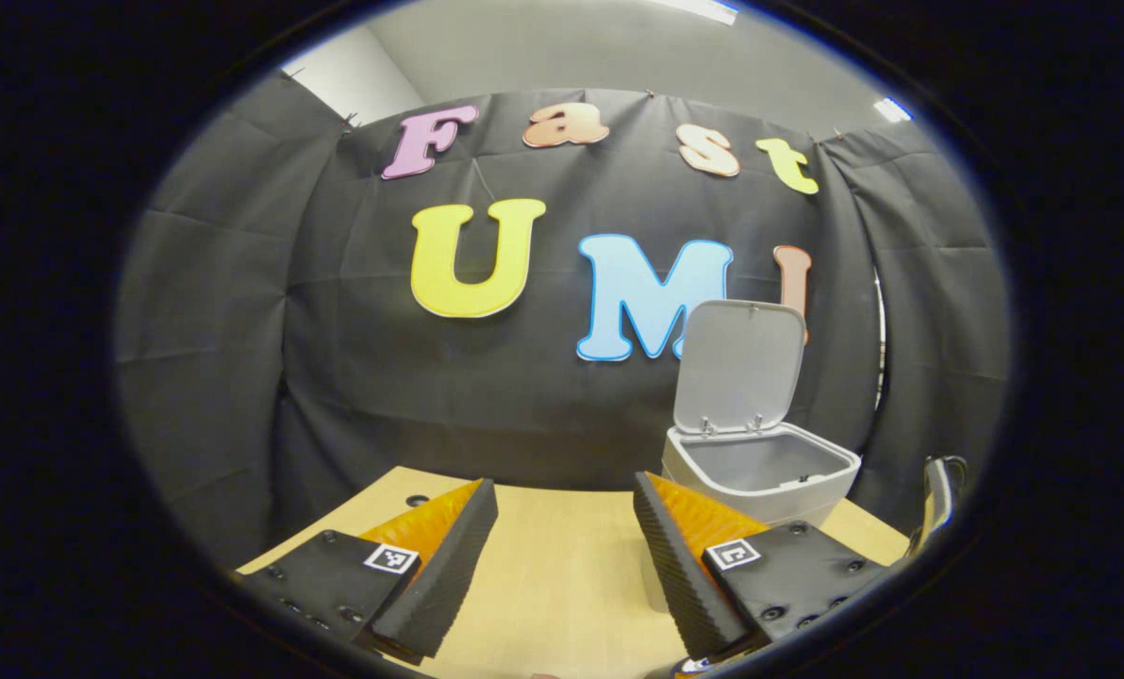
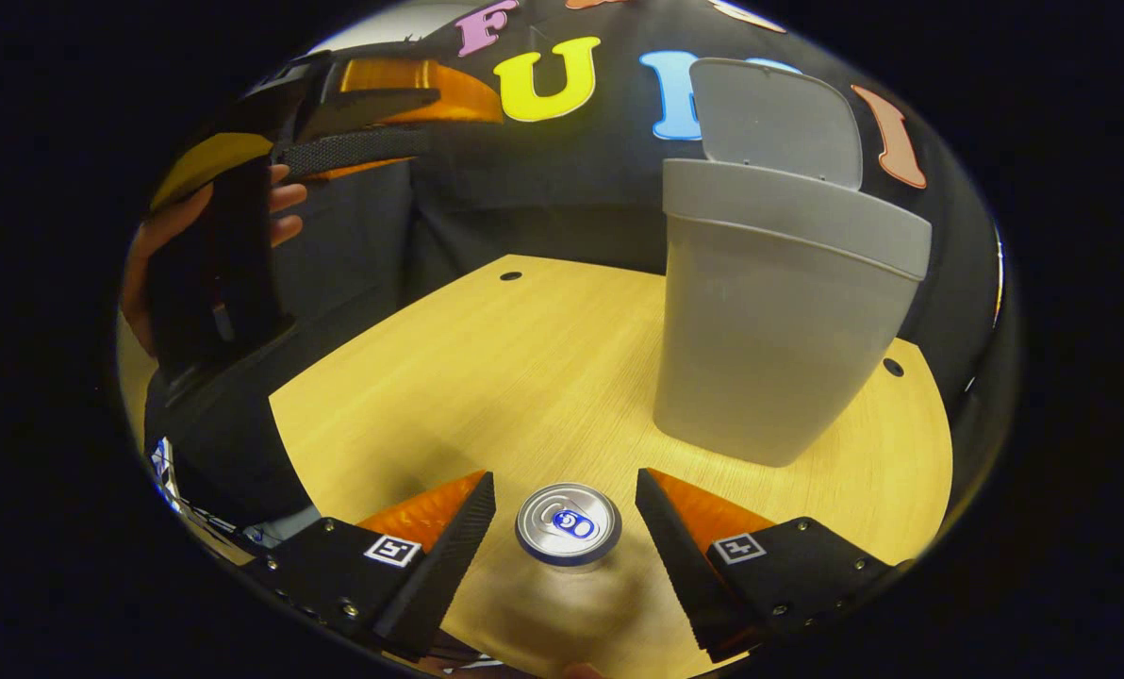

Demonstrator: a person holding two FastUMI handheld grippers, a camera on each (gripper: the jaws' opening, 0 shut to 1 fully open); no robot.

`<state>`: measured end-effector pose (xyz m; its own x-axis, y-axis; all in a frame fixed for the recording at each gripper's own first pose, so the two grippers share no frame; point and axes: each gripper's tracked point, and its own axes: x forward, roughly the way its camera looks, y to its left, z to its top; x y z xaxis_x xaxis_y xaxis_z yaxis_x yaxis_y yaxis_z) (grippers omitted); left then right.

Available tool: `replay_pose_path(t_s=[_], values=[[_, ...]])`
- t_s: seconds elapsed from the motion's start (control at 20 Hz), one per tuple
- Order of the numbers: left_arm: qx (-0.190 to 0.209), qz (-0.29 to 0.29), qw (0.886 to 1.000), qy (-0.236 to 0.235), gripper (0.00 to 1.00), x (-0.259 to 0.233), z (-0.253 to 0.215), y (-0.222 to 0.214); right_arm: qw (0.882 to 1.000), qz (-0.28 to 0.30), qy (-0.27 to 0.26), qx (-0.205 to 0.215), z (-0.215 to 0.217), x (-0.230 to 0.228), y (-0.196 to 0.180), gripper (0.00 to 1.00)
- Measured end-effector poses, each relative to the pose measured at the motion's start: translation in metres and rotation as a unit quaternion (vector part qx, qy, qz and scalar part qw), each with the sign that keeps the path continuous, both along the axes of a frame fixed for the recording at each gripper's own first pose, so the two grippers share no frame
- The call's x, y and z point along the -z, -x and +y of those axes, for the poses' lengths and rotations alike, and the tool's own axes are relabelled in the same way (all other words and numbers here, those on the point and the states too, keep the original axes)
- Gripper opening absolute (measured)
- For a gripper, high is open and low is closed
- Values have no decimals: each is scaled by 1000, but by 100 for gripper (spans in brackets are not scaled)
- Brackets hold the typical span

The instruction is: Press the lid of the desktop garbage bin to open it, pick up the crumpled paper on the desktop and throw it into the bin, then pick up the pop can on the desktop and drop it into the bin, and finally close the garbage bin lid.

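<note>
A: You're hovering the right gripper (image 2: 565,514) with fingers spread, pop can (image 2: 568,524) standing between them, untouched. Left gripper (image 1: 565,528) is idling, fingers apart, empty.

B: Bin (image 2: 779,311) is just beyond, lid (image 2: 774,118) up. Closing off-centre risks tipping the can.

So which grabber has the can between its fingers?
The right gripper: the pop can stands between its open fingers, untouched. The left gripper has nothing between its fingers.
</note>
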<state>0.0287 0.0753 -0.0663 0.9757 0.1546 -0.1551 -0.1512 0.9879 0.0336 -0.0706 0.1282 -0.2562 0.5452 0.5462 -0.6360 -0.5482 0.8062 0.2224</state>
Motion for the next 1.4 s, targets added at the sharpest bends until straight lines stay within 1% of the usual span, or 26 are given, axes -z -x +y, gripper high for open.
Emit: replay_pose_path(t_s=[0.3,0.5,0.75,0.8,0.85,1.15,1.3,1.4], values=[[-6,-1,1000,-1,95,0,6,1,999,43,18,-8,2,21,10,96],[-5,-2,1000,-1,95,-1,6,-1,998,55,30,-15,2,28,13,96],[-5,-4,1000,-5,95,-2,5,-1,996,75,38,-7,-2,40,15,97],[-5,-4,1000,-6,95,-2,5,-1,996,78,37,-1,-5,41,13,91],[-5,-5,1000,-6,95,-2,6,-1,996,81,36,5,-7,41,11,87],[-4,-6,1000,-3,95,-2,7,-2,997,69,24,26,-16,32,5,85],[-2,-8,1000,-4,95,-3,6,-2,998,47,4,38,-20,14,-3,84],[-1,-9,1000,-5,95,-3,6,-3,998,24,-16,47,-25,-8,-11,85]])
